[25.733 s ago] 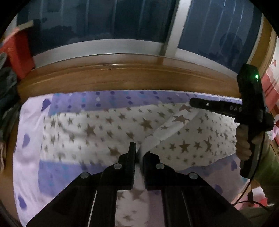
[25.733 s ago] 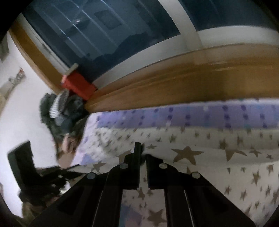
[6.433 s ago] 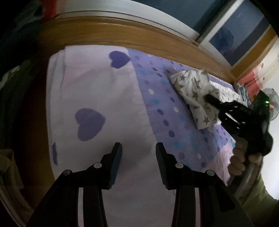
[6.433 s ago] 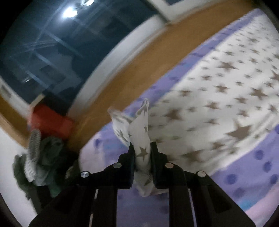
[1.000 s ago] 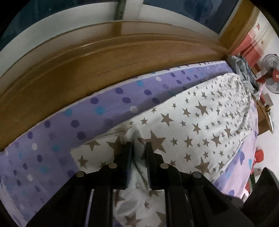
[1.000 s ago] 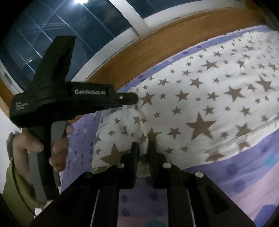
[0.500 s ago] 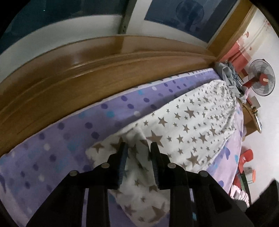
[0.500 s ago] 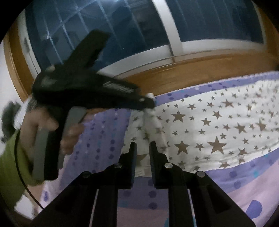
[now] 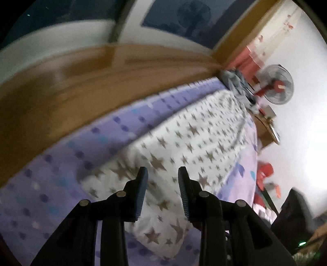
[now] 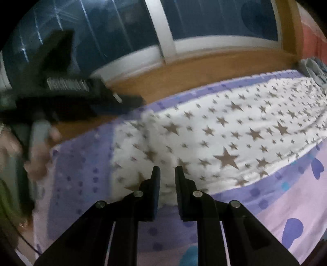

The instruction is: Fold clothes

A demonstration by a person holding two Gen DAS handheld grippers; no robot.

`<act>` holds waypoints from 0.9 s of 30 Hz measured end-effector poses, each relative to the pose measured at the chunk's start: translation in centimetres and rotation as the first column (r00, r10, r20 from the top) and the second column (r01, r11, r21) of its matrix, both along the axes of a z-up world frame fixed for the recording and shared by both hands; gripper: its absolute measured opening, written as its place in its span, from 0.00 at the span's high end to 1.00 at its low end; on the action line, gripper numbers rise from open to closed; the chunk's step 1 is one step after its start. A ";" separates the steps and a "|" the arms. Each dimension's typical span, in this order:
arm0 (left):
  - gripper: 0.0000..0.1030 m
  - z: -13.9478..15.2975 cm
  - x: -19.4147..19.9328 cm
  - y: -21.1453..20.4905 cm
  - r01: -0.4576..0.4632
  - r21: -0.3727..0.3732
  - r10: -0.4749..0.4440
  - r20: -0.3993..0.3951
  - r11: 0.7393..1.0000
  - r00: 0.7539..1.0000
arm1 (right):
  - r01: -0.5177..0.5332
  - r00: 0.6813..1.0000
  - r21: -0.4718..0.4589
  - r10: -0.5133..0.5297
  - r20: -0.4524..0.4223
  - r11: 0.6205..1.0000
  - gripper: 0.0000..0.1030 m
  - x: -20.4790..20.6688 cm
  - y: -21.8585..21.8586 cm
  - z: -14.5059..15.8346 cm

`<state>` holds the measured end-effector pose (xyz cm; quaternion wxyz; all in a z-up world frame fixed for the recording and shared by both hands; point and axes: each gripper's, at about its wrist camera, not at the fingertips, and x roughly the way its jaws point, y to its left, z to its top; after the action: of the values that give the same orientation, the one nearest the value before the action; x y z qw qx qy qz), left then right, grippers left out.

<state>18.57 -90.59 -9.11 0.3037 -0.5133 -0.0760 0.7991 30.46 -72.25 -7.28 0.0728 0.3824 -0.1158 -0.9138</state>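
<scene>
My left gripper (image 9: 161, 174): jaws apart w/ a clear gap, nothing between them. It hovers above the near corner of the star-print cloth (image 9: 196, 143); whether the tips touch the fabric cannot be told, pic is motion-blurred.

My right gripper (image 10: 166, 174): jaws parted by a narrower gap, nothing held. Star fabric shows through the gap, at the cloth's near edge, approx. 6 o'clock of the cloth in the right wrist view.

Star-print cloth (image 10: 224, 133): white w/ brown stars, lies spread flat on the bed sheet (image 10: 286, 204), long axis running from 8 o'clock to 2 o'clock in the right wrist view. Some low wrinkles near the left end.

Bed sheet: purple dotted bands plus pale pink zones w/ purple hearts; visible all round the cloth.

In the right wrist view, at 9–10 o'clock, the left gripper unit (image 10: 67, 102) and my left hand (image 10: 38, 147) on its handle, both blurred.

Beyond the bed: wooden ledge (image 9: 71, 81) runs along the far side, 12 o'clock. Above it a window (image 10: 204, 18), dark glass w/ white frame.

Left wrist view, 2 o'clock, past the far end of the bed: a pile of grey clothing (image 9: 237, 81), then a standing fan (image 9: 278, 88) w/ red hub against a white wall.
</scene>
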 end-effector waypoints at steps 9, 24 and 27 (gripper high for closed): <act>0.70 -3.1 -2.2 2.2 0.036 -0.103 -0.043 -0.065 0.994 0.997 | -0.049 0.997 0.024 0.048 0.058 0.998 0.86 -3.1 -2.4 -3.5; 0.58 -2.6 1.5 -8.4 -0.204 0.063 0.200 0.062 0.977 0.978 | -0.112 0.992 0.302 0.125 -0.025 0.947 0.30 1.4 -6.4 -0.9; 0.58 -4.3 1.3 -8.8 -0.238 0.097 0.222 0.151 0.966 0.963 | -0.168 0.980 0.403 0.196 -0.030 0.900 0.41 0.9 -9.0 -1.4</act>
<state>19.85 -99.41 -13.43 0.2314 -0.5371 -0.2017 0.7857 31.32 -81.26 -8.65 0.0824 0.3663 0.1115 -0.9201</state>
